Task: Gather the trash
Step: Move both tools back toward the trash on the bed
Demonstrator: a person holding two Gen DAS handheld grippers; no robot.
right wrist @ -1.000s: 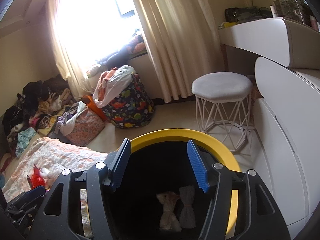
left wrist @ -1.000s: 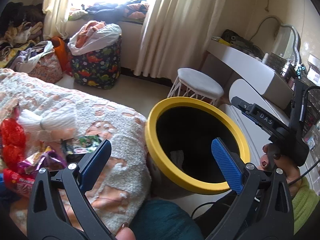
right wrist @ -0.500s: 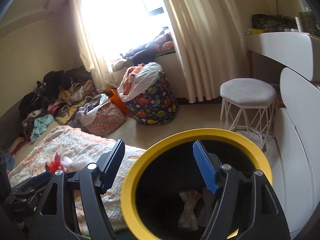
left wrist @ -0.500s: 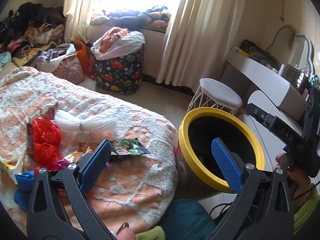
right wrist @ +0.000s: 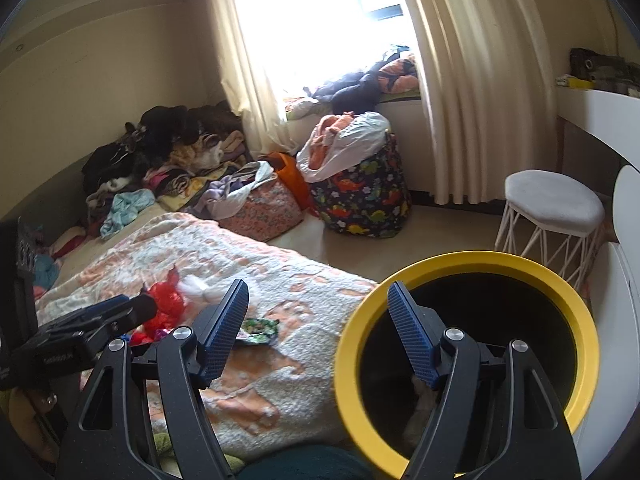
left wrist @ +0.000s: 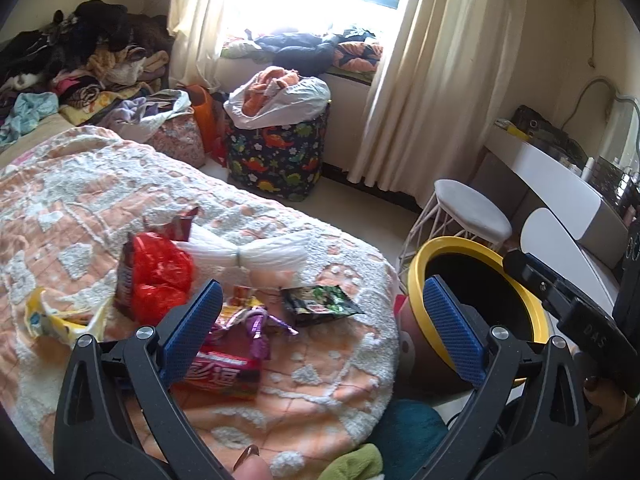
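**Ana:** Wrappers everywhere in the left wrist view! The left gripper (left wrist: 320, 320) hangs over the bedspread (left wrist: 80, 208) with its jaws spread wide and nothing between them. Below it lie a red snack packet (left wrist: 224, 372), a purple foil wrapper (left wrist: 260, 324), a dark green packet (left wrist: 320, 300), a red plastic bag (left wrist: 160, 276), a knotted white bag (left wrist: 244, 254) and a yellow wrapper (left wrist: 52, 316).

**Ben:** How will that lot handle?

**Ana:** Light, thin and crinkly, I'd judge. The foil may slide between the pads, so a pinch on a crumpled edge or a twisted end looks safest. The white bag offers its knot. The flat red packet sits flush on soft cloth, so one pad would probably have to dig under a corner.

**Ben:** And the bin?

**Ana:** The yellow-rimmed bin (left wrist: 416, 280) stands right beside the bed's edge, on the right.

**Ben:** Over to the right wrist view.

**Ana:** The right gripper (right wrist: 316, 320) is wide apart too, holding nothing, with one pad above the bin's dark mouth, the other above the bedspread. The trash pile sits left of it, with something pale in the bottom of the bin, too dim to name.
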